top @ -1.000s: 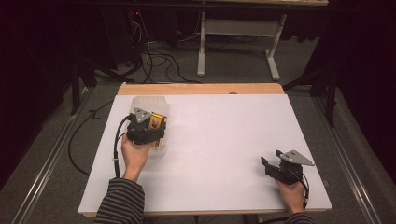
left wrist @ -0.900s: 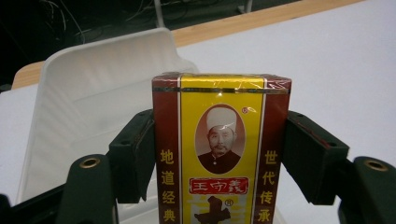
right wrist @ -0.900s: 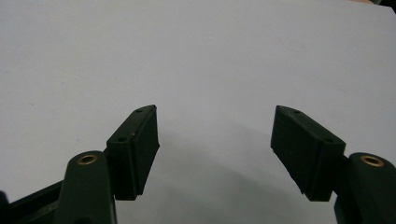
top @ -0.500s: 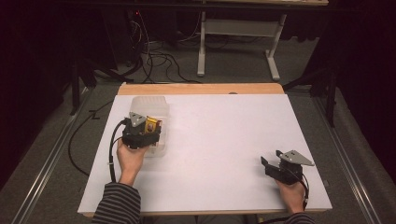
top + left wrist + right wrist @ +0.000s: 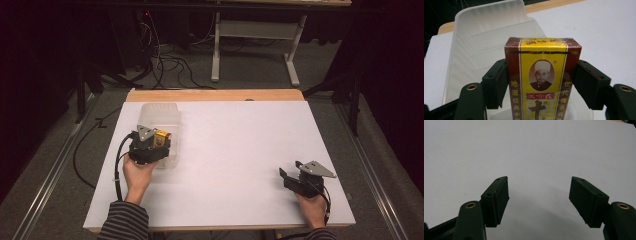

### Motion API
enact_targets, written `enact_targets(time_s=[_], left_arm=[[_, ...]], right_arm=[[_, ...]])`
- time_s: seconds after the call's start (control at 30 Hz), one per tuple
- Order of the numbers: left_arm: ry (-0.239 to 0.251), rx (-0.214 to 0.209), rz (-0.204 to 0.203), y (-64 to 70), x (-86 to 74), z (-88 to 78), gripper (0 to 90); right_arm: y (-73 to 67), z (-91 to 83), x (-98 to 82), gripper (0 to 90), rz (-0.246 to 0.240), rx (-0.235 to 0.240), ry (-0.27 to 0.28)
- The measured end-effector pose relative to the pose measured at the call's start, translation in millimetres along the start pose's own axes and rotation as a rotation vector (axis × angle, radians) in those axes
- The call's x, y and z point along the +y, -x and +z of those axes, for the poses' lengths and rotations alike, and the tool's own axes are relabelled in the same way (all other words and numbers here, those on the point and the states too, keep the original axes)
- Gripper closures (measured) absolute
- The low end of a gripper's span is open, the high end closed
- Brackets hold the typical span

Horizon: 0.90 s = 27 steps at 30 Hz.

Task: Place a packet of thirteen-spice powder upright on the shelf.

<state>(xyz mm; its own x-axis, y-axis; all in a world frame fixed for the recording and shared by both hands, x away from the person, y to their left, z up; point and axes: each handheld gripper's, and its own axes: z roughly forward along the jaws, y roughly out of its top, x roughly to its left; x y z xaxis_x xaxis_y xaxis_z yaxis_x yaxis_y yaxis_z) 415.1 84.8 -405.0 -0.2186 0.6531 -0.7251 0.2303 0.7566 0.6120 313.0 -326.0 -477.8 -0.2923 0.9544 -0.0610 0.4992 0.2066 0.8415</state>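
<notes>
- On the white tabletop (image 5: pixel 235 150) I work over a plain sheet-like surface with a strip of bare wood along its far edge; grey carpet lies around it, and beyond it in the dark room are a grey table frame (image 5: pixel 252 47) and loose cables (image 5: pixel 160 60) on the floor.
- The box (image 5: pixel 541 80) in my left tongs (image 5: pixel 541 85) is dark red with a yellow centre panel, a gold band near its top, a round portrait of a person in a white cap, and columns of Chinese characters down both sides; a red banner sits below the portrait, and I cannot read the writing surely enough to quote it.
- I count one box, one clear plastic tray (image 5: pixel 162 117), two tongs.
- The left tongs grip the box by its two long sides, holding it over the near end of the tray at the tabletop's left.
- The right tongs (image 5: pixel 539 200) stand wide apart with nothing between them, low over bare tabletop at the near right corner, well apart from the tray.
</notes>
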Motion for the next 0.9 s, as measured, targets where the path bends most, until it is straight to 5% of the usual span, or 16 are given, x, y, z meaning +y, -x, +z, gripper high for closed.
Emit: enact_targets(time_s=[0.43,0.53,0.73,0.9], left_arm=[[0.009,-0.004,-0.011,-8.4,2.4,-10.8,31.9],[0.014,0.007,-0.039,-9.4,3.2,-13.5,31.9],[0.032,-0.011,0.002,-11.9,2.6,-15.2,32.4],[0.041,-0.012,-0.005,-12.4,2.8,-13.5,32.5]], right_arm=[[-0.3,0.1,0.0,32.5,-0.004,-0.001,0.000],[-0.6,0.3,0.0,32.5,-0.005,-0.001,-0.001],[-0.5,0.7,0.2,32.5,-0.011,-0.001,-0.001],[-0.7,0.6,0.1,32.5,-0.006,-0.002,-0.004]])
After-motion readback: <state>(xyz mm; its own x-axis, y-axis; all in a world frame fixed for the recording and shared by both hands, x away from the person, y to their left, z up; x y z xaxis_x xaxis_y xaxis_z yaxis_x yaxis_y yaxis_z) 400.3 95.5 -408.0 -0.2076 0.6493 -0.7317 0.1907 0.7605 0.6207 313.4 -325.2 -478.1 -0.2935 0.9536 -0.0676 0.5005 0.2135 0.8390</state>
